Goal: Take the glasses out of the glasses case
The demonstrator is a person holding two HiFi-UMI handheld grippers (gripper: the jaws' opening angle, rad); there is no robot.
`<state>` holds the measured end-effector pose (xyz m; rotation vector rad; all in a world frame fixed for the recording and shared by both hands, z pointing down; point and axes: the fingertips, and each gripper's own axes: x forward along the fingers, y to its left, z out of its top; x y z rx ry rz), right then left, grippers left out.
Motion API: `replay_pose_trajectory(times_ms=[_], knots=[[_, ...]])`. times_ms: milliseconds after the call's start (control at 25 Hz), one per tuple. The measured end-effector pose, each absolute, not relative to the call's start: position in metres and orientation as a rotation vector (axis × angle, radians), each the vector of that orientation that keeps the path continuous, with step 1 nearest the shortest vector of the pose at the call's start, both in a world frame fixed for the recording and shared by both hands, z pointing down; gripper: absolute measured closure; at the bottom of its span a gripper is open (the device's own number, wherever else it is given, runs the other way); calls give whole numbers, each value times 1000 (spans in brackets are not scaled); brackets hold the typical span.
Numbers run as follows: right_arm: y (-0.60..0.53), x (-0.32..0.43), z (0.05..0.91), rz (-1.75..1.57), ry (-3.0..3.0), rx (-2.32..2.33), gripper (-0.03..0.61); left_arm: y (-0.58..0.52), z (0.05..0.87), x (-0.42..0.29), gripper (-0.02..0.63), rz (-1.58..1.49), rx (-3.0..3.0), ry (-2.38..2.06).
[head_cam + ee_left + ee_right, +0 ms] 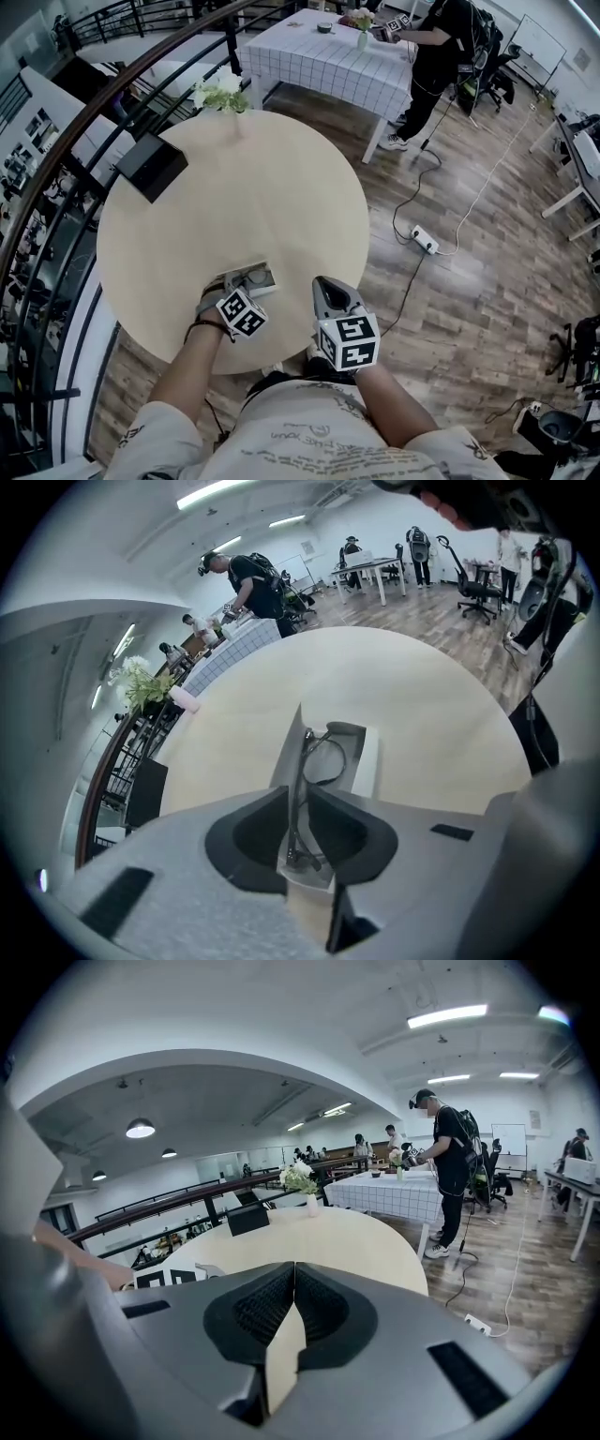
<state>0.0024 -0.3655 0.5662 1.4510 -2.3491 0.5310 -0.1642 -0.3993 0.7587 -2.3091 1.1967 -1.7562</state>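
An open glasses case (pixel 365 757) with a pale lining lies on the round wooden table (pixel 234 206) near its front edge, its grey lid (pixel 286 752) standing up on the left. Thin dark-framed glasses (pixel 319 757) reach from the case back between the jaws of my left gripper (pixel 298 803), which is shut on their frame. In the head view the left gripper (pixel 242 286) sits right over the case (pixel 260 279). My right gripper (pixel 324 284) is beside it to the right, over the table's edge. It (pixel 286 1288) is shut with nothing between the jaws.
A black box (pixel 150 166) sits at the table's left and a vase of white flowers (pixel 223 94) at its far edge. A curved dark railing (pixel 84 122) runs along the left. Beyond are a chequered-cloth table (pixel 328 56), a standing person (pixel 441 56) and a power strip (pixel 424 240) on the floor.
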Motion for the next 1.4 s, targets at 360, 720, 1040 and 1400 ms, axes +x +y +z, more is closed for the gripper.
replay_pose_trajectory(times_ms=[360,720,1040,1400], knots=[[-373,13,569,533,-2325,1467,563,-407,777,-166,558,-1828,-2209,1194],[-376,28,572,540,-2293,1504,563,-411,790,-173,558,-1883,-2188,1214],[-377,28,578,550,-2277,1490,563,-415,799,-178,562,-1931,-2144,1242],[-382,21,577,554,-2287,1473,563,-415,786,-175,577,-1877,-2216,1274]])
